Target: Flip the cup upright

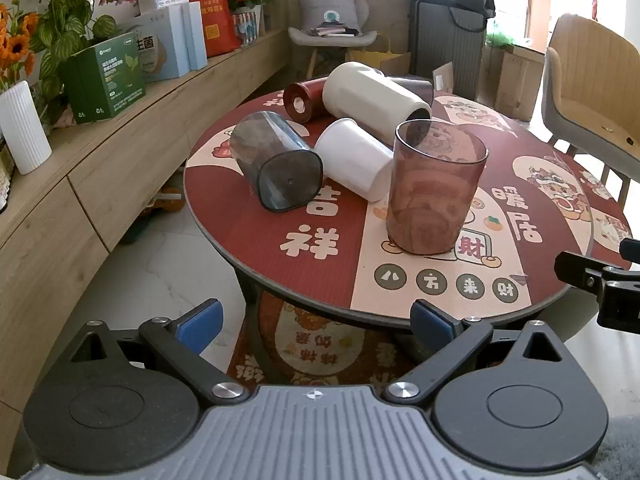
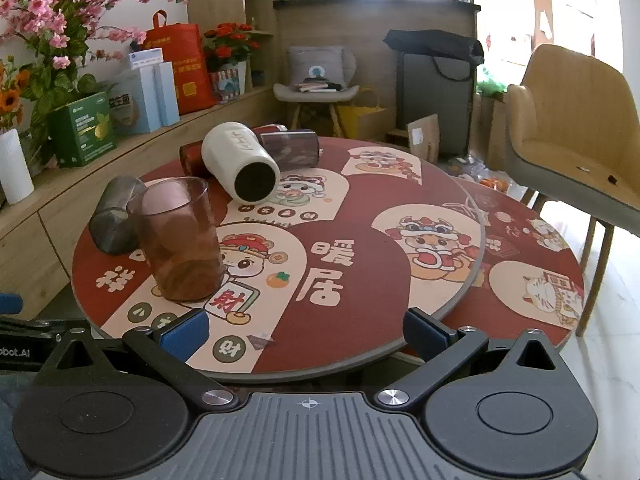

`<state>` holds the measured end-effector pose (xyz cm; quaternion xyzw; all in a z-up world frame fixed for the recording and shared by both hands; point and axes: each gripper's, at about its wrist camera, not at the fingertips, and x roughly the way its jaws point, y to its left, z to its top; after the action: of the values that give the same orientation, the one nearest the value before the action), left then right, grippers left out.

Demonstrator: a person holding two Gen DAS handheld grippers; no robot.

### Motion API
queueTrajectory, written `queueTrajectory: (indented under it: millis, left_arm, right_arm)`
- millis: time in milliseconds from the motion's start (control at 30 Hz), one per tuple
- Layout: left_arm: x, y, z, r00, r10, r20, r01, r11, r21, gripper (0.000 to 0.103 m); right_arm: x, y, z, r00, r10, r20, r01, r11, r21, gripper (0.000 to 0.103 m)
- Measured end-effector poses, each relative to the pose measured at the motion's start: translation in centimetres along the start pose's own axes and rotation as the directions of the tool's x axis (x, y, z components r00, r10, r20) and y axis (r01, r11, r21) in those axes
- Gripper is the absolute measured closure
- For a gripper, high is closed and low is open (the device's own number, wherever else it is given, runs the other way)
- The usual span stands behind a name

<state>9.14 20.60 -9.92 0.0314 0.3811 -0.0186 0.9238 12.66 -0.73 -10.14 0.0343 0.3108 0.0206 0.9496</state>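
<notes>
A clear pink cup [image 1: 434, 188] [image 2: 180, 240] stands upright near the front of the round red table [image 1: 256, 236] [image 2: 360, 340]. A clear grey cup [image 1: 276, 160] [image 2: 116, 216] lies on its side to its left. A small white cup [image 1: 354, 158] lies beside it. A large white cup [image 1: 374, 98] [image 2: 242, 162], a dark red cup [image 1: 306, 98] [image 2: 192, 158] and a dark clear cup [image 2: 292, 148] lie on their sides farther back. My left gripper [image 1: 316, 322] is open and empty before the table's front edge. My right gripper [image 2: 306, 330] is open and empty over the front edge.
A wooden sideboard [image 1: 120, 148] with boxes, flowers and a white vase [image 1: 22, 128] runs along the left. A tan chair [image 2: 576, 136] stands at the right, by a second lower round table [image 2: 532, 264]. The right gripper's side shows at the right edge of the left wrist view [image 1: 604, 280].
</notes>
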Motion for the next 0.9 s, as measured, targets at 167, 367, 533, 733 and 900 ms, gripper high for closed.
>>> queueTrajectory:
  millis: [167,367,533,733,900]
  left_arm:
    - [0.0,0.1,0.1,1.0,0.004,0.004,-0.004,1.0,-0.005,0.002]
    - [-0.1,0.2,0.1,1.0,0.011,0.014,-0.011,1.0,-0.014,0.002]
    - [-0.3,0.4,0.2,0.999,0.012,0.03,-0.011,1.0,-0.025,0.002]
    - [-0.4,0.4,0.2,0.999,0.007,0.043,-0.006,1.0,-0.027,0.002]
    - [-1.1,0.4,0.5,0.998,0.003,0.057,-0.001,1.0,-0.029,0.002]
  right_arm:
    - [0.0,-0.1,-0.1,1.0,-0.001,-0.002,0.001,1.0,0.0,0.0]
    - [0.0,-0.1,-0.1,1.0,-0.002,-0.002,0.002,1.0,-0.001,0.0]
    - [0.0,-0.2,-0.1,1.0,-0.004,0.0,0.004,1.0,-0.002,0.0]
    - [0.0,-0.2,-0.1,1.0,-0.009,0.01,0.009,1.0,-0.009,0.0]
    - [-0.8,0.0,0.2,0.999,-0.01,0.051,0.01,1.0,-0.012,0.0]
